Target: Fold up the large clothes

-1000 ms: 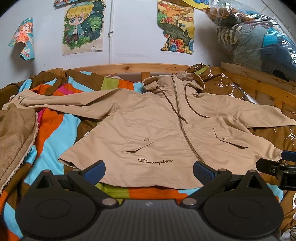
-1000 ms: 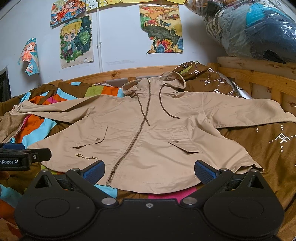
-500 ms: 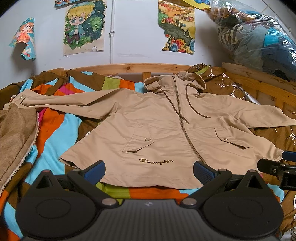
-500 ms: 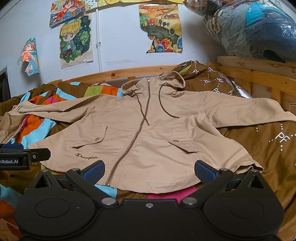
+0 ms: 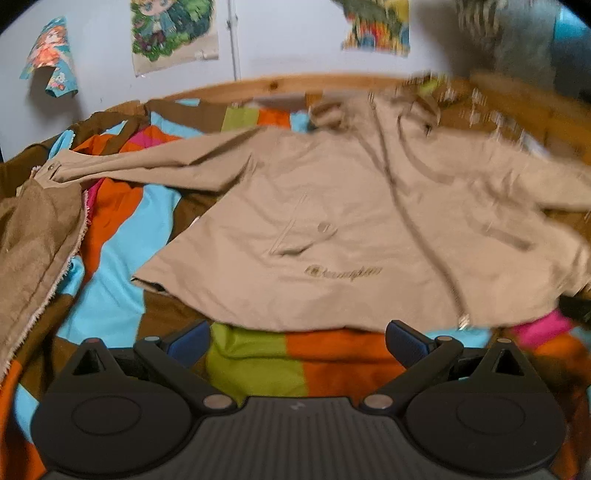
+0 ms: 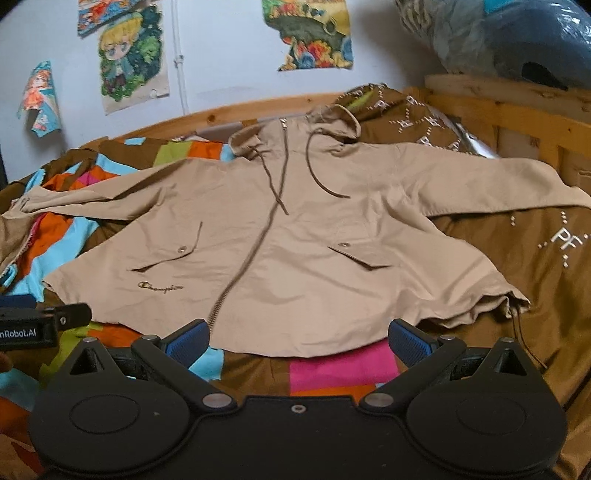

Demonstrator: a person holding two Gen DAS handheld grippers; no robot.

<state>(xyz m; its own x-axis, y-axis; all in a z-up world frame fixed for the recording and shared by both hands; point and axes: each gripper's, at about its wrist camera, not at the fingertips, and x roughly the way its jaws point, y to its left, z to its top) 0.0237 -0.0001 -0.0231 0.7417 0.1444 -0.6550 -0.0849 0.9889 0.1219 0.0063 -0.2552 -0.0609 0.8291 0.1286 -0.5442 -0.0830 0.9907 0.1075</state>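
Note:
A beige hooded jacket lies spread flat on the bed, front up, zipper shut, both sleeves stretched out sideways. My left gripper is open and empty, just short of the jacket's bottom hem on its left half. My right gripper is open and empty, at the bottom hem near the zipper's end and the right half. The left gripper's side also shows at the left edge of the right wrist view. The left wrist view is blurred.
A colourful striped blanket covers the bed. A brown fleece garment lies at the left. A brown patterned cloth lies at the right. A wooden bed frame and a bagged bundle stand behind.
Both grippers have tilted down and moved closer to the jacket's hem. The left gripper is moving fast and has shifted to the left. The jacket has not moved.

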